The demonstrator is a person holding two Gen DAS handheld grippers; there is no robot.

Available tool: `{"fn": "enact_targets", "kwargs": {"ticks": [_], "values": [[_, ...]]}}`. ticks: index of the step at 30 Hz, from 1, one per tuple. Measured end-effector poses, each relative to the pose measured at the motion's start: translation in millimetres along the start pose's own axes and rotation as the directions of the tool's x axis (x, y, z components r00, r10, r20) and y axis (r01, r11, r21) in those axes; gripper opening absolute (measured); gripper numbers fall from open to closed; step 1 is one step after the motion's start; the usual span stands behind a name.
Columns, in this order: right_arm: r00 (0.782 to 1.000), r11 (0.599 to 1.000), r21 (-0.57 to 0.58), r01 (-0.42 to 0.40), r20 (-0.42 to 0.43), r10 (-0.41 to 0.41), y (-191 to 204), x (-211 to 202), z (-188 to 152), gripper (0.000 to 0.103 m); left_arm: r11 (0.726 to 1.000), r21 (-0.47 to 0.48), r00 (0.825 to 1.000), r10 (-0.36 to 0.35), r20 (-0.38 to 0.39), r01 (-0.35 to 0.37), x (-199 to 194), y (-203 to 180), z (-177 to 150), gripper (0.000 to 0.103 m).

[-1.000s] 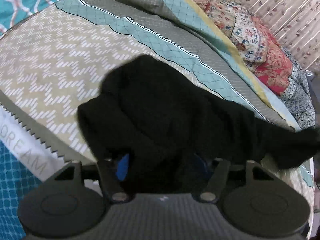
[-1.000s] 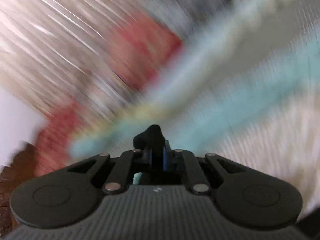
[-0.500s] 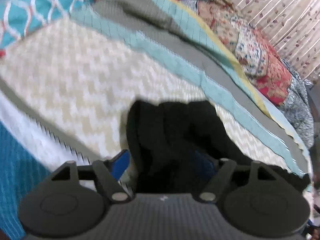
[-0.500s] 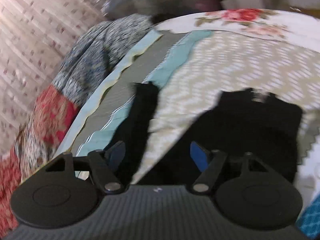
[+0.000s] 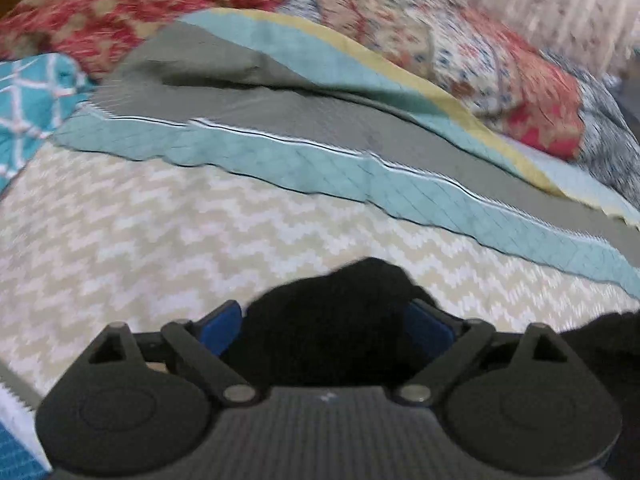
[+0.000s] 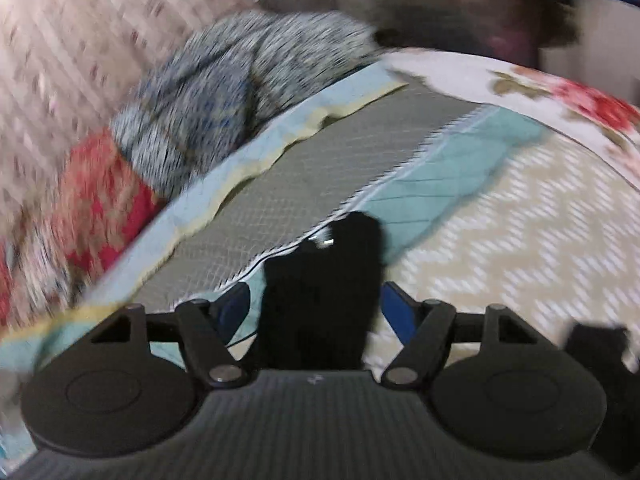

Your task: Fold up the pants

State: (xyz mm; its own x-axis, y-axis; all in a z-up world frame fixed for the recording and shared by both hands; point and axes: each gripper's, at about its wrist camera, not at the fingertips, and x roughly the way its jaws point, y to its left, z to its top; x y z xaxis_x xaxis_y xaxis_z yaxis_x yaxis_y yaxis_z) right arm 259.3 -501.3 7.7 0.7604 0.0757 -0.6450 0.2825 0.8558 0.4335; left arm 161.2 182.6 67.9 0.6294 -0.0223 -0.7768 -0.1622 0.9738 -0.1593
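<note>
The black pants (image 5: 336, 316) lie on the patterned bedspread (image 5: 160, 216). In the left wrist view a bunched part of them sits between the blue pads of my left gripper (image 5: 326, 326), whose jaws stand wide apart. More black cloth shows at the right edge. In the right wrist view a narrow end of the pants (image 6: 324, 288) lies between the spread blue pads of my right gripper (image 6: 316, 308), over the teal stripe. Another black piece shows at the lower right (image 6: 596, 344).
A red floral quilt (image 5: 500, 68) and a grey-blue patterned cloth (image 6: 224, 92) are heaped along the far side by a pale curtain (image 6: 60, 40). A teal pillow (image 5: 28, 96) lies at the left. A floral sheet (image 6: 560, 96) covers the bed's end.
Both views have swung. The right gripper went from shut on black cloth to open. The left gripper has drawn back, so less of the pants shows ahead of it.
</note>
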Motion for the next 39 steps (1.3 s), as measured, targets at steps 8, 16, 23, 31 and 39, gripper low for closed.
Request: {"fn": "enact_targets", "kwargs": {"ticks": [8,16,23,31,39], "values": [[0.975,0.941,-0.294,0.165,-0.096,-0.201,38,65,-11,0.009,0.997,0.076,0.994,0.001,-0.109,0.007,38,-29,-8,0.013],[0.974,0.991,0.086,-0.102,0.213,0.082,18,8,72,0.009,0.959,-0.245,0.982,-0.105,0.160,0.142,-8,28,33,0.009],[0.994,0.975,0.211,-0.075,0.099,0.055,48,62,78,0.061,0.943,-0.329,0.998,0.058,0.026,-0.046,40,33,35,0.044],[0.977,0.951,0.258,-0.168,-0.082,0.195,-23,7,15,0.062,0.944,-0.326,0.997,-0.030,0.070,0.052,-25,70,-7,0.050],[0.925,0.943,0.075,-0.324,-0.183,0.333,-29,-98,-89,0.062,0.975,-0.201,0.996,-0.093,0.003,0.092,-75,51,-84,0.060]]}}
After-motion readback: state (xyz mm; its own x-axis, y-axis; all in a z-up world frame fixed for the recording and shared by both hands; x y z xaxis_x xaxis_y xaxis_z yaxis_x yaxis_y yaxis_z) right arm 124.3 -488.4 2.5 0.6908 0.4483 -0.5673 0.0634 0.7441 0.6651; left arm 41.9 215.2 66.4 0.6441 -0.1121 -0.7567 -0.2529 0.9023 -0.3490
